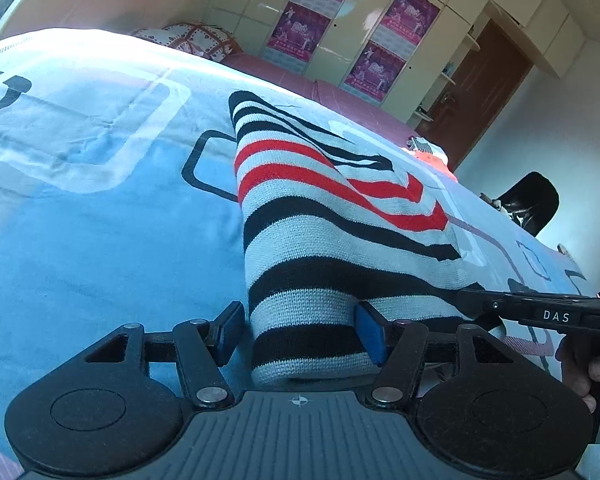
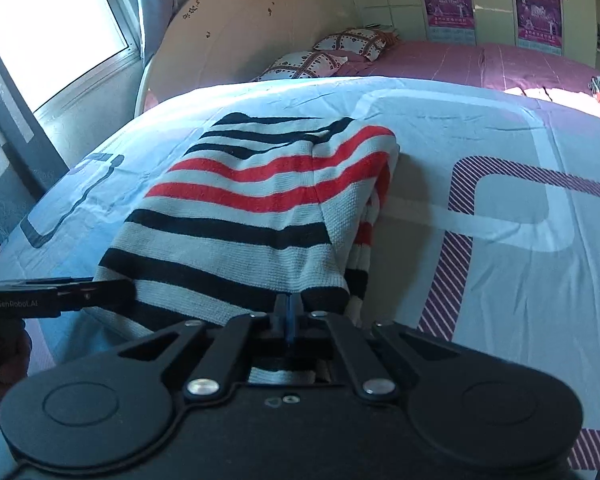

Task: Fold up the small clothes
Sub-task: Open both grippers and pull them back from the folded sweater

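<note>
A knitted garment with grey, black and red stripes lies folded lengthwise on a light blue patterned sheet. My left gripper is open and straddles the garment's near end. One pad touches the right side; the other sits just off the left folded edge. My right gripper is shut on the garment's near hem, and some fabric shows beneath its fingers. The right gripper shows at the garment's right edge in the left wrist view. The left gripper shows at the garment's left side in the right wrist view.
Beyond the sheet lie a pink bedspread and patterned pillows below a round headboard. More clothes are piled at the far right. A black chair, a poster-covered wardrobe and a brown door stand behind.
</note>
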Tool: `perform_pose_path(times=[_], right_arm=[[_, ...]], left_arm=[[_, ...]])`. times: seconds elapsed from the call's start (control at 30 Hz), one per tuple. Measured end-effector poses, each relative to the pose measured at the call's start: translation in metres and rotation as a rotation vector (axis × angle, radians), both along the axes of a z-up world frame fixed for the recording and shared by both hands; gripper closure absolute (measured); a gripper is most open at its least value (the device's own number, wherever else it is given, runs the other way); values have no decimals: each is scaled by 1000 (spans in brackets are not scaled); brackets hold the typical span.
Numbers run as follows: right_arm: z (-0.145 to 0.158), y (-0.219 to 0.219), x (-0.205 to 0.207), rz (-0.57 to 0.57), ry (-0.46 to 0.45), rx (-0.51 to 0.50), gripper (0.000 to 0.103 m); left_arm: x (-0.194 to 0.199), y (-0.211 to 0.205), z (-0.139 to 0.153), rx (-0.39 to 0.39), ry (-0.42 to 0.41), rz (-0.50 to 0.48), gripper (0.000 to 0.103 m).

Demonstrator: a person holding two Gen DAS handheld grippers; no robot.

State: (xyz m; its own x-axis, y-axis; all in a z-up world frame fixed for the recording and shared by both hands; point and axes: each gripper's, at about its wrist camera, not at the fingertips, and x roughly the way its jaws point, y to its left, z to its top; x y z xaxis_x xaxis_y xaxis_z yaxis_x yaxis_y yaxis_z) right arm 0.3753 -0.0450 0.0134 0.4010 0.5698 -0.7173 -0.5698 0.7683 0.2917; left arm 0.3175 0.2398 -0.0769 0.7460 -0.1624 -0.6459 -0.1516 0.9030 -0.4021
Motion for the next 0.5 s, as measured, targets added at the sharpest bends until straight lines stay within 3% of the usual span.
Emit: perform_pose_path(times=[0.07,0.1,0.13,0.17,0.27,0.4,0.5], right_arm=[[11,-11,-1,-48,40,49,95],[17,-16,-4,-67,35,77,81],[24,-23,-9,-80,25,97,74],[30,-27,-14,-93,13,97,73],[45,-44,-31,-115,1,118,68],[64,-64,-66,-139,-55,120,33],[83,-79,-100,-168,-128,107,27]], left_arm=[[-9,-5,10,26,-6,26,41],[-14,-6,15,43,-15,42,29],[-23,-7,21,62,-33,69,9],[-31,-8,25,83,-55,99,2],[-55,-11,36,158,-88,163,0],[-83,-16,60,144,-80,202,0],[-108,-38,95,180,-107,218,0]])
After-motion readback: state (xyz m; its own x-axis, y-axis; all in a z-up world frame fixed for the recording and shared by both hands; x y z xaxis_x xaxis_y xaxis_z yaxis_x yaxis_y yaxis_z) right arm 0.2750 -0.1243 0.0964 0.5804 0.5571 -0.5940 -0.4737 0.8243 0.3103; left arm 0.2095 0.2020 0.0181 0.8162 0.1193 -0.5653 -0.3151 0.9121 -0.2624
